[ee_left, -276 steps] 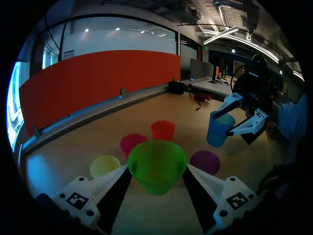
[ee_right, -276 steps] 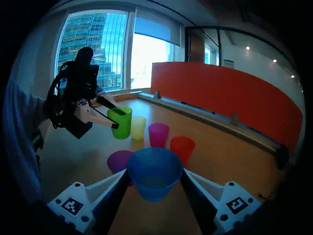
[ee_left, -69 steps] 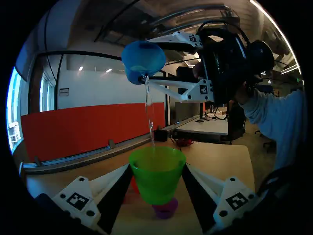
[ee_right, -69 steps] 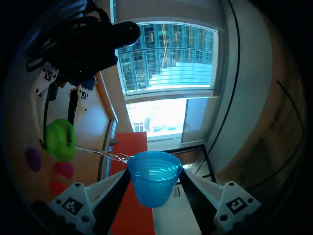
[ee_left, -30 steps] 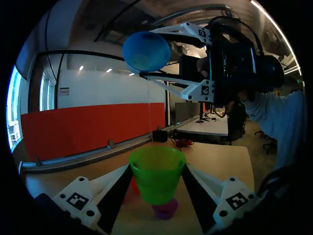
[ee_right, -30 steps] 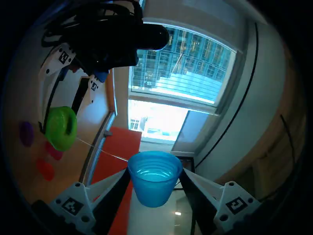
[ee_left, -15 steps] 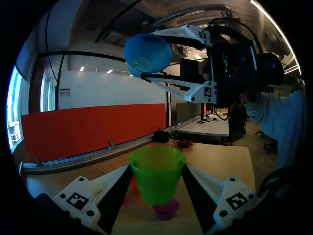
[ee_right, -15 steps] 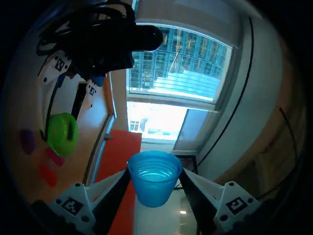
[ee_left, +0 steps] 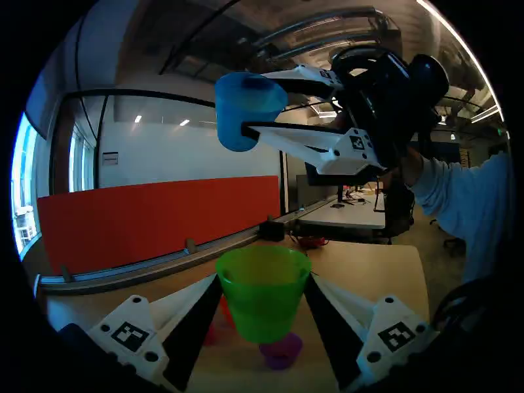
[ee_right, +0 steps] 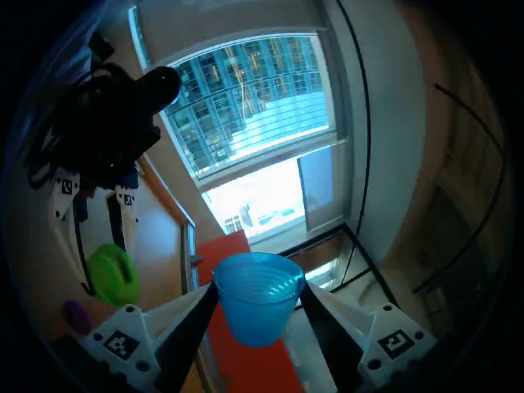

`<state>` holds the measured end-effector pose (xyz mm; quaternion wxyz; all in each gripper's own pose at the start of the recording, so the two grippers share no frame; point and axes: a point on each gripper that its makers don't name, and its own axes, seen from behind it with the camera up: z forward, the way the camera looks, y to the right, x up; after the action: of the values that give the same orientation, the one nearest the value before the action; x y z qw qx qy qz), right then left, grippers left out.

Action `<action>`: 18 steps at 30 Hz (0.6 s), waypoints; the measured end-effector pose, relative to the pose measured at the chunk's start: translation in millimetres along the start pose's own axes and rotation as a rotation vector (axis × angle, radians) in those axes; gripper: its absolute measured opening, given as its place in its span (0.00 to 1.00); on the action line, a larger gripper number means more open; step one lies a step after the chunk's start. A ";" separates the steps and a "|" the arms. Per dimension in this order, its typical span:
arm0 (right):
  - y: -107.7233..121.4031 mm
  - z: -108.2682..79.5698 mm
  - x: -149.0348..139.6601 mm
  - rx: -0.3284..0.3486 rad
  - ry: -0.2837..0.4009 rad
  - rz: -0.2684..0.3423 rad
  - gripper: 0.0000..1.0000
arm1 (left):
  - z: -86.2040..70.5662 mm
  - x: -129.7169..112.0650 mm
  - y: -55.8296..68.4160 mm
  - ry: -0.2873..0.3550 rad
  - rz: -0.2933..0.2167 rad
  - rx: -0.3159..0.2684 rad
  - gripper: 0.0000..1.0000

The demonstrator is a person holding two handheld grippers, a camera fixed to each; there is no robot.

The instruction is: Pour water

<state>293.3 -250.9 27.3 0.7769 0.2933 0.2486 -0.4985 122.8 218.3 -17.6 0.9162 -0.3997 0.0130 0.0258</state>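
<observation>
Blue cup (ee_left: 243, 121) clamped in right tool (ee_left: 254, 105), high above green cup (ee_left: 263, 295), a touch left of it, near upright, mouth up. In right gripper view both fingers of the right tool (ee_right: 259, 291) press the blue cup's (ee_right: 259, 301) sides. Green cup gripped in left tool (ee_left: 262, 285), a finger on each side, upright, lifted off desk (ee_left: 373, 259). Water level in either cup: cannot tell. Purple cup (ee_left: 280, 350) on desk just below green cup, slightly right. Red cup (ee_left: 224, 308) peeks out behind green cup's left side. Right gripper view looks down on the left tool (ee_right: 108, 275), with the green cup (ee_right: 112, 274) mouth-on and the purple cup (ee_right: 77, 316) just beside it. Pale sleeve (ee_left: 471, 203) up right of green cup, behind right tool. Red wall panel (ee_left: 164, 213) far behind green cup, to its left.
</observation>
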 end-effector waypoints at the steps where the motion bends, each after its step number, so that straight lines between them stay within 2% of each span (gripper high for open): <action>1: -1.6 -1.0 0.2 0.003 0.002 0.033 0.90 | 0.0 0.3 -0.2 0.000 0.001 0.001 0.85; 8: -14.8 -7.2 5.3 0.035 0.013 0.276 0.90 | -0.5 2.6 -1.5 0.000 0.011 0.006 0.85; 18: -20.5 -13.6 25.3 0.086 0.048 0.658 0.90 | -1.5 6.0 -5.0 0.003 0.019 0.014 0.85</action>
<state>282.7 -264.1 -3.7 0.8772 0.4020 0.1376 -0.2237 129.0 214.0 -15.2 0.9186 -0.3932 0.0185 0.0340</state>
